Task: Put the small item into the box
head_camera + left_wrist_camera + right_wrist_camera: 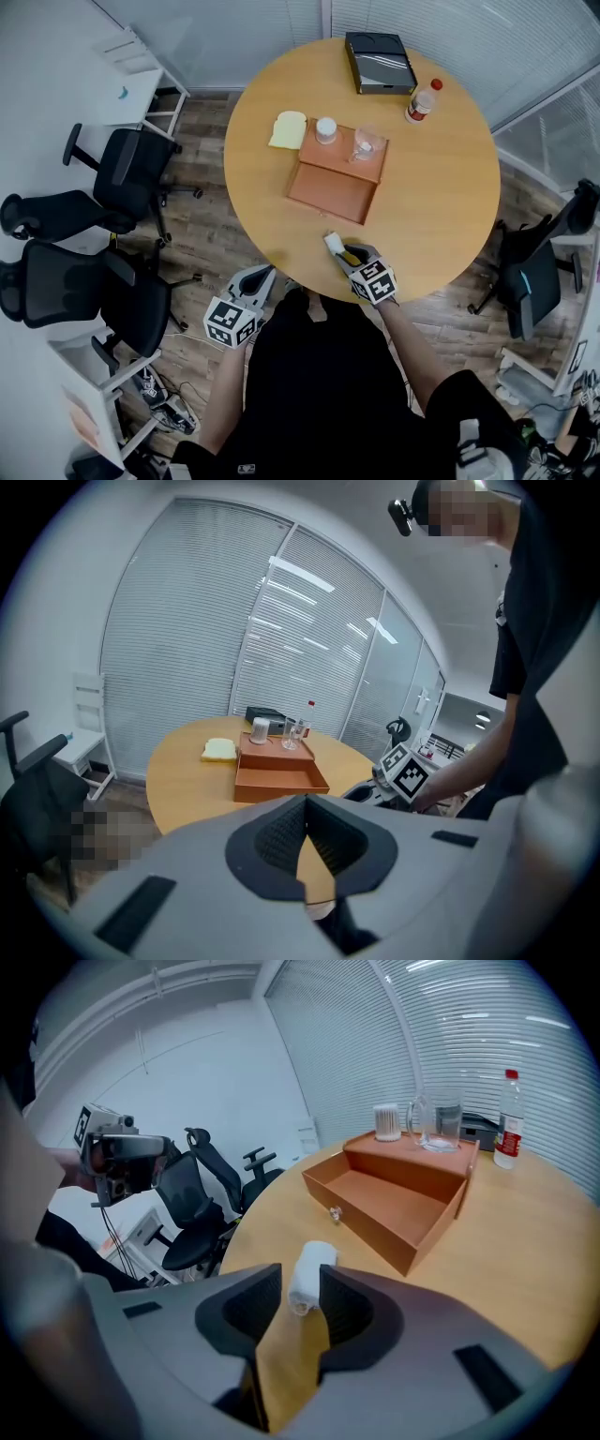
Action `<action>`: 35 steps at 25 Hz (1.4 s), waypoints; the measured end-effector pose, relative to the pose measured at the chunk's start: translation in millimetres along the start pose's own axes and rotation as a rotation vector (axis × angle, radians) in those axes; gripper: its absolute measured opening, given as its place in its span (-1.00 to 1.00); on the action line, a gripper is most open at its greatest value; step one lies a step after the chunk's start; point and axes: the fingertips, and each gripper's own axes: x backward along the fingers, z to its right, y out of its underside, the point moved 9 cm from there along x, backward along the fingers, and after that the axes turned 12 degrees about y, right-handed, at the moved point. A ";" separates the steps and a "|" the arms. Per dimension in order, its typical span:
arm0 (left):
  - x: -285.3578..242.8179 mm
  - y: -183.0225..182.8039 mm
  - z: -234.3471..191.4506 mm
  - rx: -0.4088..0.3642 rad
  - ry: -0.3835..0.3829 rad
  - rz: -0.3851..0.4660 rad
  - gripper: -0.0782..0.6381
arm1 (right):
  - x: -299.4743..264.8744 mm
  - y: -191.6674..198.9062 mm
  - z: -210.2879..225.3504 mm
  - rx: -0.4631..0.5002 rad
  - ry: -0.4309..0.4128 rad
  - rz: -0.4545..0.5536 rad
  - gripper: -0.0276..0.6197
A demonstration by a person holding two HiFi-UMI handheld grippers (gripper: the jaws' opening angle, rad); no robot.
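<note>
Small white roll (pixel 310 1275) lies on the desk (pixel 548 1241) between the right claw's (pixel 298 1286) 2 spread jaws, long axis pointing ahead toward the box (pixel 394 1199); left claw (pixel 305 803), pressed together, hangs well apart.

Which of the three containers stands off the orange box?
The red-capped bottle, on the table near the black case; the white jar and the glass mug stand on the box.

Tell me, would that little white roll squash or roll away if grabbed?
Probably soft: the white roll looks like wrapped tissue or cloth, so it may squash when pinched. Likely light. Cylindrical and lying on its side on the table, it could roll if nudged sideways.
</note>
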 end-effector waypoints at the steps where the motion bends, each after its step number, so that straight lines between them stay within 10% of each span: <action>1: 0.2 1.3 2.6 0.001 -0.006 0.001 -0.76 | -2.9 0.6 0.7 0.001 0.000 -0.008 -0.59; 13: 5.8 12.4 17.0 0.027 -0.067 0.020 -0.76 | -29.2 2.0 0.2 -0.012 0.010 -0.072 -0.24; 35: 4.3 11.8 13.5 0.030 -0.054 0.044 -0.76 | -28.8 -17.2 7.5 0.030 0.013 -0.075 -0.39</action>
